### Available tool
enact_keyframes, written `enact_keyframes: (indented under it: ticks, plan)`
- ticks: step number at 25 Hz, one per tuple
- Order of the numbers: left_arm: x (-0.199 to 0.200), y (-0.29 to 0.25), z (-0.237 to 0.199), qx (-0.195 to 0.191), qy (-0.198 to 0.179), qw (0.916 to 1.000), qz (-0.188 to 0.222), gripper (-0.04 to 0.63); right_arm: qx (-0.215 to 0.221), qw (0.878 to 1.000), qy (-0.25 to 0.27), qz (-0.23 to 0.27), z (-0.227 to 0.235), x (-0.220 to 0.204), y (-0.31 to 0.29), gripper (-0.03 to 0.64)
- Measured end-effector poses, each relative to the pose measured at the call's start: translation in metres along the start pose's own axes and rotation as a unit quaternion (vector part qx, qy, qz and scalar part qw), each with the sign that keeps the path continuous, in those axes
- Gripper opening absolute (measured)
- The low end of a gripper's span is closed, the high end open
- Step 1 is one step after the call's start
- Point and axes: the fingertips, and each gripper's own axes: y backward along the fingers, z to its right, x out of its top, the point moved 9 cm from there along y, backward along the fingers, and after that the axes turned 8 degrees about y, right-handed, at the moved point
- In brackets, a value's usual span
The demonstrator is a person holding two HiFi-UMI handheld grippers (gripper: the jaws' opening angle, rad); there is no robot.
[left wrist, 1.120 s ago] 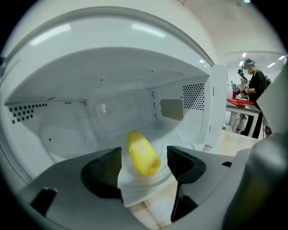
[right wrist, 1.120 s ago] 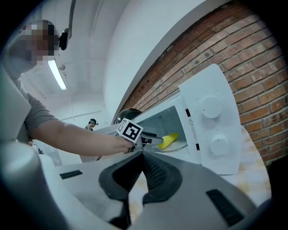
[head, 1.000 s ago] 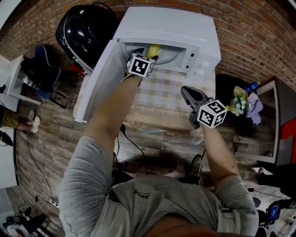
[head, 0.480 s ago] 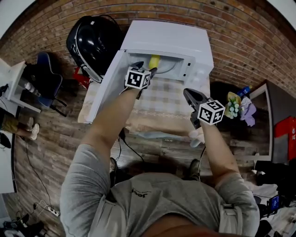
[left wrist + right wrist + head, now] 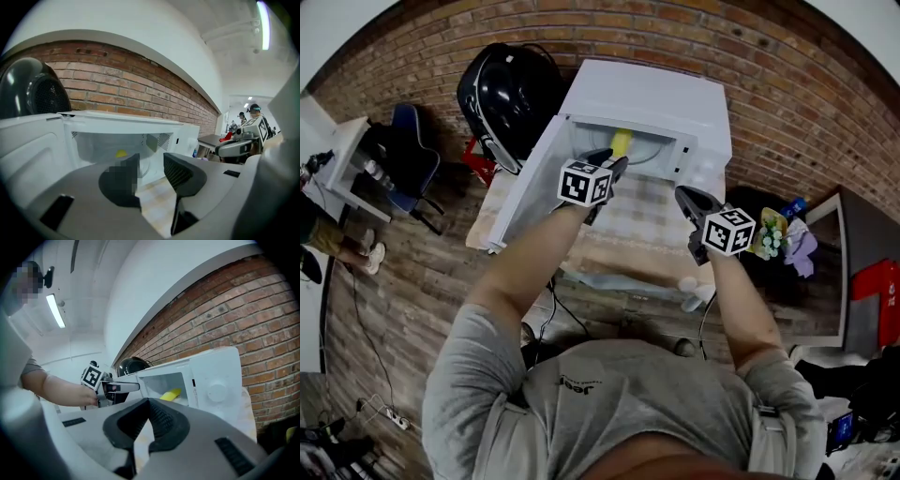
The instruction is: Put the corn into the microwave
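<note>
The yellow corn lies inside the white microwave, whose door hangs open to the left. My left gripper hovers just outside the cavity mouth, apart from the corn. Its jaws are closing with nothing between them. In the left gripper view the corn shows beyond the jaws, deep in the cavity. My right gripper is held over the table to the right, jaws shut and empty. The right gripper view looks at the corn and the left gripper.
A black domed appliance stands left of the microwave against the brick wall. A checked cloth covers the table in front of it. A bunch of flowers lies to the right and a blue chair stands far left.
My left gripper has drawn back out of the microwave mouth and risen, leaving the corn inside. The right gripper has lifted slightly.
</note>
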Motion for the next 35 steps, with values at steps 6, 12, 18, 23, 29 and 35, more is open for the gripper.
enact_keyframes:
  ticks: [6, 12, 18, 23, 29, 35]
  plan:
    - [0.009, 0.044, 0.015, -0.02, 0.039, 0.9983, 0.04, 0.06, 0.021, 1.0, 0.011, -0.002, -0.01, 0.019, 0.001, 0.018]
    - [0.012, 0.082, 0.02, -0.06, 0.064, 0.9946, 0.055, 0.031, -0.019, 1.0, -0.007, 0.004, -0.032, 0.029, 0.014, 0.018]
    - [0.01, 0.111, 0.032, -0.094, 0.074, 0.9924, 0.029, 0.029, -0.047, 0.998, -0.021, 0.02, -0.068, 0.042, 0.036, 0.018]
    - [0.007, 0.11, 0.056, -0.084, 0.089, 0.9912, 0.051, 0.029, -0.005, 1.0, -0.009, 0.018, -0.065, 0.048, 0.055, 0.018]
    - [0.012, 0.124, 0.083, -0.04, 0.117, 0.9902, 0.066, 0.029, 0.042, 0.999, -0.009, -0.02, -0.056, 0.046, 0.074, 0.018]
    - [0.043, 0.154, 0.073, -0.063, 0.075, 0.9936, 0.056, 0.029, 0.005, 1.0, -0.027, 0.002, -0.068, 0.062, 0.071, 0.018]
